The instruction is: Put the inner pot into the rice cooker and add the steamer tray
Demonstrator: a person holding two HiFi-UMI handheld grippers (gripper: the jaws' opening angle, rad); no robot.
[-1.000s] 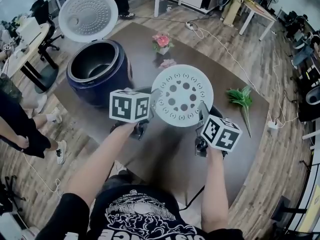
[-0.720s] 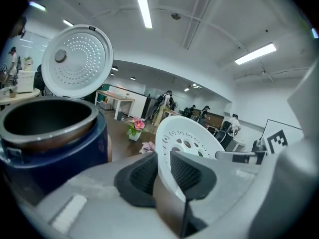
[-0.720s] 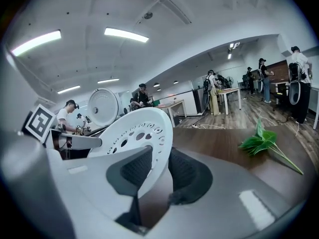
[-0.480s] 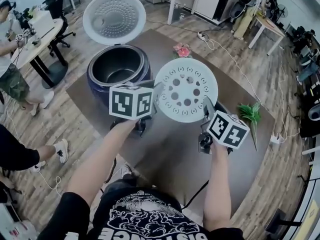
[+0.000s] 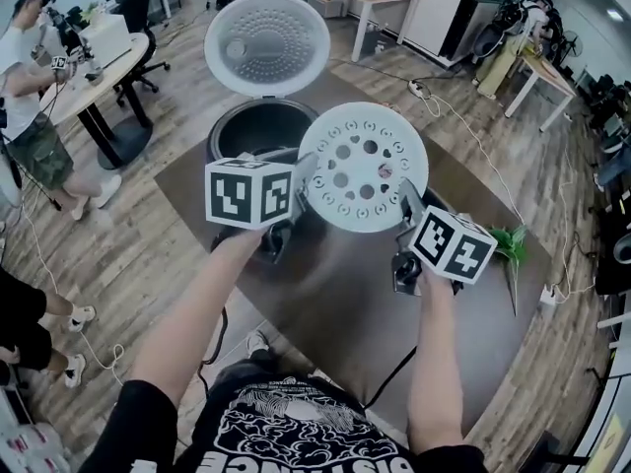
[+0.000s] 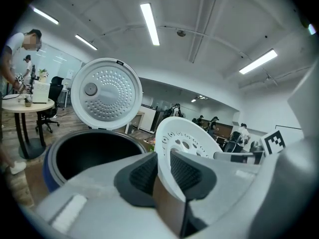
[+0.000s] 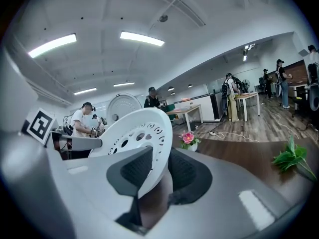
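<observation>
— How was the steamer tray (image 5: 363, 167) held?

— It was pinched by its rim on two sides. The fingers (image 6: 144, 176) of the left gripper (image 5: 301, 181) were closed narrowly on the left edge, and those of the right gripper (image 5: 404, 210) on the near right edge.

— And where was it from the rice cooker (image 5: 229, 131)?

— It was held raised just right of the open mouth, overlapping the right rim in the head view, tilted and not centred. The mouth lay left of the tray and beyond it, nearer the left gripper. The inner pot (image 6: 89, 151) was judged already seated, and the lid (image 5: 266, 43) stood open behind.
</observation>
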